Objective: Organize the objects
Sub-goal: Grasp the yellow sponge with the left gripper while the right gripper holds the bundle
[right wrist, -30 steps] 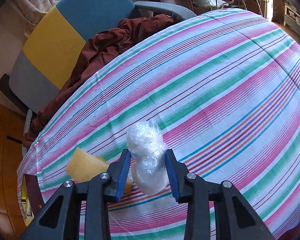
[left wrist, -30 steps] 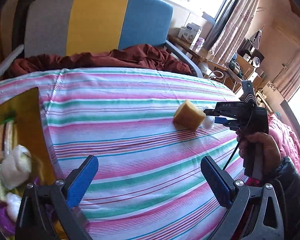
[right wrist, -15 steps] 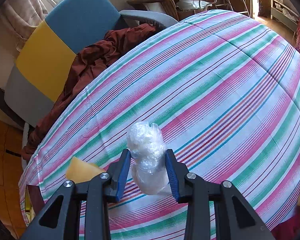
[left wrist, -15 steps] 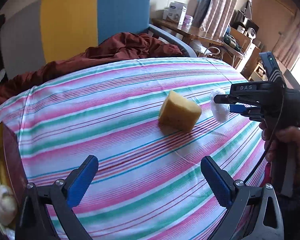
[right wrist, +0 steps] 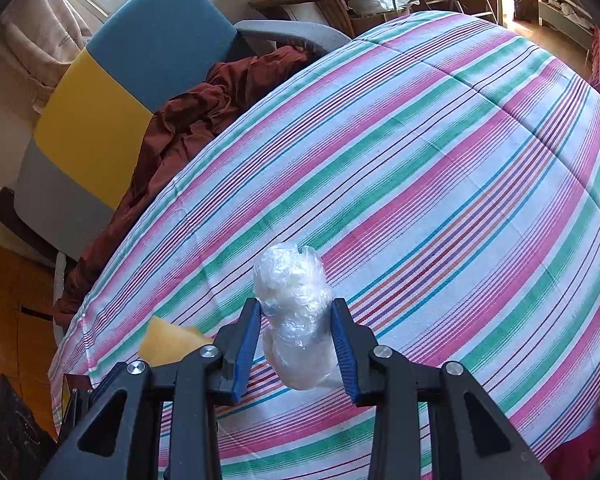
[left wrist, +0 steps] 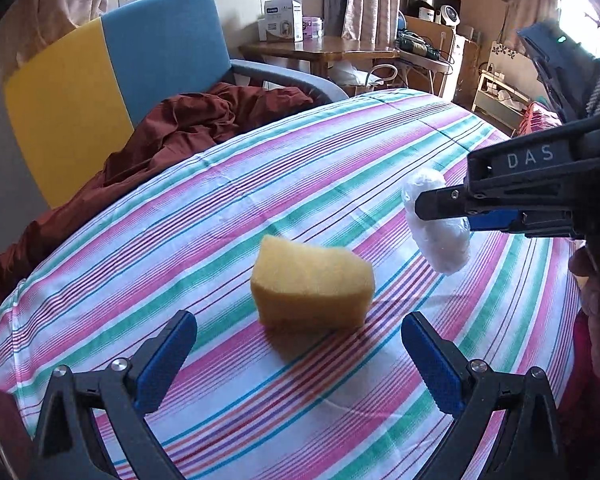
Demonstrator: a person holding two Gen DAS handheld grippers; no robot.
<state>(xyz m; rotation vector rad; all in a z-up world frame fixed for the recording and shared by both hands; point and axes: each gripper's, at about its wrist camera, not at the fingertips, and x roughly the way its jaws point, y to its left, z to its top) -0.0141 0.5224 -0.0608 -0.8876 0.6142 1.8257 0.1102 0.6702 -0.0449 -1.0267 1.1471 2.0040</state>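
A yellow sponge [left wrist: 312, 282] lies on the striped bedcover [left wrist: 228, 208]. My left gripper [left wrist: 298, 338] stands open just short of the sponge, its blue pads wide on either side with nothing between them. A crumpled clear plastic bundle [right wrist: 296, 316] hangs above the cover, with my right gripper [right wrist: 296, 314] shut on it. In the left wrist view that bundle [left wrist: 436, 220] shows to the right of the sponge, in the right gripper [left wrist: 428, 210], with a hand [left wrist: 596, 280] on its handle. A corner of the sponge [right wrist: 168, 340] peeks out left of the right gripper's fingers.
A chair [left wrist: 112, 76] in grey, yellow and blue stands behind the bed, with a dark red cloth [left wrist: 188, 128] heaped on its seat. A wooden desk [left wrist: 320, 46] with boxes sits further back. A dark box edge [right wrist: 74, 396] shows at the bed's lower left.
My left gripper has swung right and closer to the sponge, which now sits just ahead of its open pads; the box of items has left its view. The right gripper still holds the bundle.
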